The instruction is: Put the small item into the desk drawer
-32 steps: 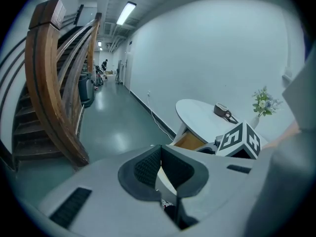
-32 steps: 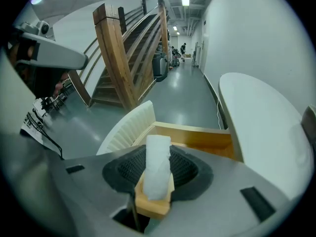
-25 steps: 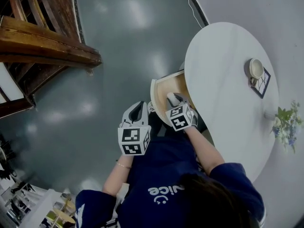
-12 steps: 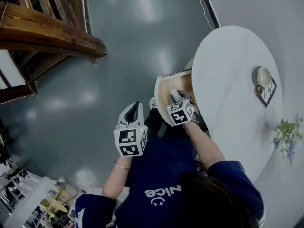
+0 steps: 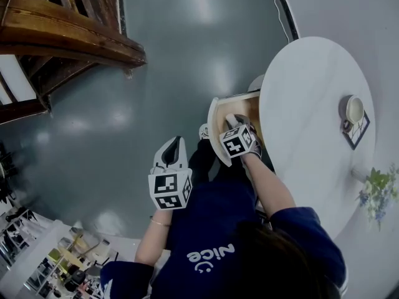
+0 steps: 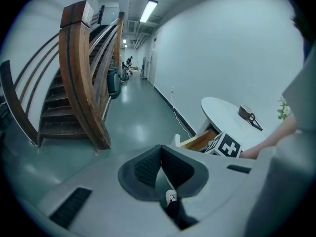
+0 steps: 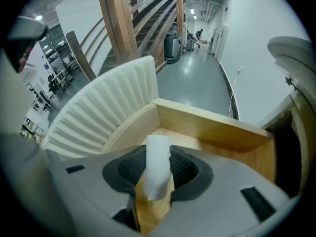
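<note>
the right gripper [image 5: 232, 122] clamps the small white item [image 7: 158, 164] just above the open wooden drawer [image 7: 217, 127]. it is best lowered near the drawer floor, clear of the walls, then released gently. the left gripper [image 6: 160, 166], jaws together and empty, hangs aside.

We are in a big office hall. We see a wide wooden staircase [image 6: 84, 83], a shiny grey floor [image 5: 124, 104], a long hallway [image 6: 136, 68] with strip lights [image 6: 148, 11] on the ceiling, and a round white bench [image 5: 312, 104] with a cup [image 5: 354, 109] and flowers [image 5: 377, 189].

Navy sweatshirt [image 5: 218, 223]; grey tongs [image 5: 176, 143] with marker cubes [image 5: 169, 190]
</note>
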`<state>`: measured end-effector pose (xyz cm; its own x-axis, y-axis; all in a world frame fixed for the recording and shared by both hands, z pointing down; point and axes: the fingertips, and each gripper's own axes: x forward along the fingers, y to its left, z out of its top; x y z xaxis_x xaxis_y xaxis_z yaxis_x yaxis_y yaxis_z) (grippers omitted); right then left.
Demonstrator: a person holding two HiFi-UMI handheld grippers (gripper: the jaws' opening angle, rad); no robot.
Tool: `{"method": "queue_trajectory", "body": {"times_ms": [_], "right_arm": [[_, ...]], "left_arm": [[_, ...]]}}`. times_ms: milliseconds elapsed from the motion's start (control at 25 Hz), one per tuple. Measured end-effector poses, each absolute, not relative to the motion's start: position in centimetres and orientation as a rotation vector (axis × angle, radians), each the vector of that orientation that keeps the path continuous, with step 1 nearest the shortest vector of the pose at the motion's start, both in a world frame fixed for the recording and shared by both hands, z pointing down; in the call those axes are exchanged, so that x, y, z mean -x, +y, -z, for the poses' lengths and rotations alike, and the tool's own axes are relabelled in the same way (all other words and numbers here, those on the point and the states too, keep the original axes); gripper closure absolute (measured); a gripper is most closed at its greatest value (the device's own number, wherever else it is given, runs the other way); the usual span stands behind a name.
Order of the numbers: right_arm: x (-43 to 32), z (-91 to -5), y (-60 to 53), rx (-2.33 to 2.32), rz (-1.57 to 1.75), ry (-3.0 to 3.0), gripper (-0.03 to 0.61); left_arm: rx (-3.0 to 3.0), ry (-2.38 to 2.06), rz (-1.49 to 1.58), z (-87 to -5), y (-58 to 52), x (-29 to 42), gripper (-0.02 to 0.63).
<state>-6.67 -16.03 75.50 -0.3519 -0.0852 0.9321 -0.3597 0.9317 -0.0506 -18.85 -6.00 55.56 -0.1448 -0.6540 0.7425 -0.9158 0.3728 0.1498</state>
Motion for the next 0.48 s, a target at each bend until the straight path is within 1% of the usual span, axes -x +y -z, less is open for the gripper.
{"method": "queue_trajectory", "body": {"times_ms": [480], "right_arm": [[6.3, -78.9, -16.2, -0.276, -0.300, -1.857, 0.430]], "left_arm": [[-1.290, -1.897, -0.463, -56.2, -4.2, 19.1, 0.609]]}}
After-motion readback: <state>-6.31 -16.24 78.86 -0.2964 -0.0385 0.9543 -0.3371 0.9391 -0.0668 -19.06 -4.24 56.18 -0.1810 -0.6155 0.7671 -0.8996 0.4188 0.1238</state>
